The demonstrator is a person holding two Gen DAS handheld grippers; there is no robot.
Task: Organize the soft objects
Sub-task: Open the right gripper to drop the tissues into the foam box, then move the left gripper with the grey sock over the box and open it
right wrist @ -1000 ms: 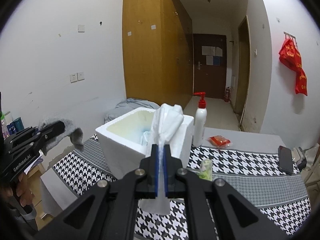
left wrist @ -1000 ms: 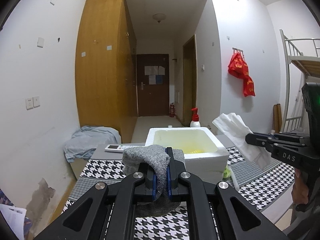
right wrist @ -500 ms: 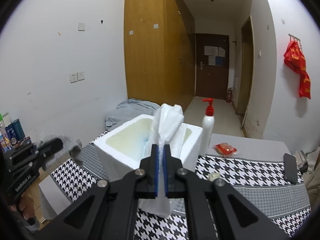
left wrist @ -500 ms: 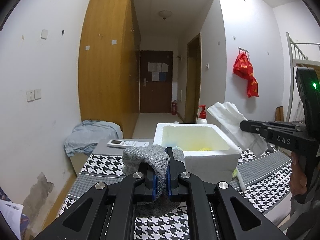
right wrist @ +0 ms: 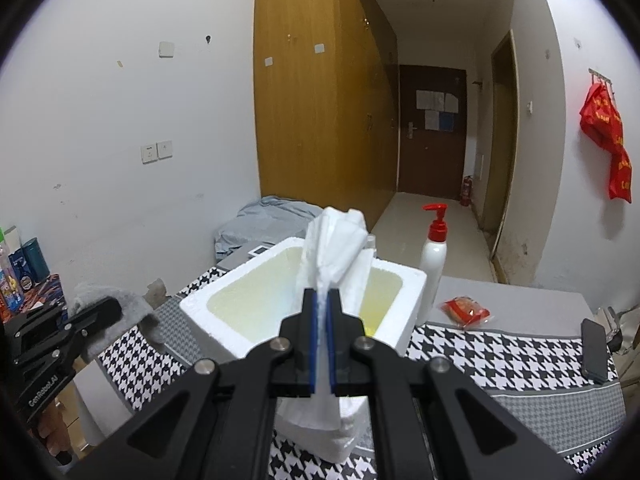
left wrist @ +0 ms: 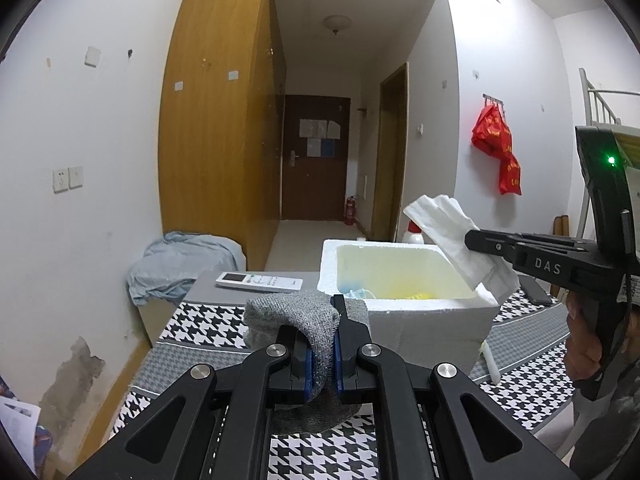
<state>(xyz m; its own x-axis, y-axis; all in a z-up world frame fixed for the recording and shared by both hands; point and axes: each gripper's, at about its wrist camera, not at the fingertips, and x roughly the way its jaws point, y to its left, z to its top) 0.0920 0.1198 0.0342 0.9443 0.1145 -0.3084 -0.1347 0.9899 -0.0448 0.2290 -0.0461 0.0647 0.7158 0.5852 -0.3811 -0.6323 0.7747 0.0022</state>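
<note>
My left gripper [left wrist: 323, 350] is shut on a grey knitted cloth [left wrist: 296, 316], held above the houndstooth table just in front of the white foam box [left wrist: 416, 316]. It also shows at the left of the right wrist view [right wrist: 104, 312]. My right gripper [right wrist: 322, 320] is shut on a white folded cloth [right wrist: 336, 248], held over the near right rim of the foam box [right wrist: 208, 312]. In the left wrist view the white cloth [left wrist: 448, 224] sticks out of the right gripper [left wrist: 480, 240] above the box's right edge. Small blue and yellow items lie inside the box.
A white pump bottle with a red top [right wrist: 434, 252] stands behind the box. A red snack packet [right wrist: 464, 310] and a black phone [right wrist: 596, 350] lie at the right. A white remote [left wrist: 258, 281] lies at the table's far left. A blue-grey cloth heap [left wrist: 180, 260] sits beyond.
Both grippers have moved closer to the foam box, each still holding its cloth. The white cloth now hangs over the box's right rim.
</note>
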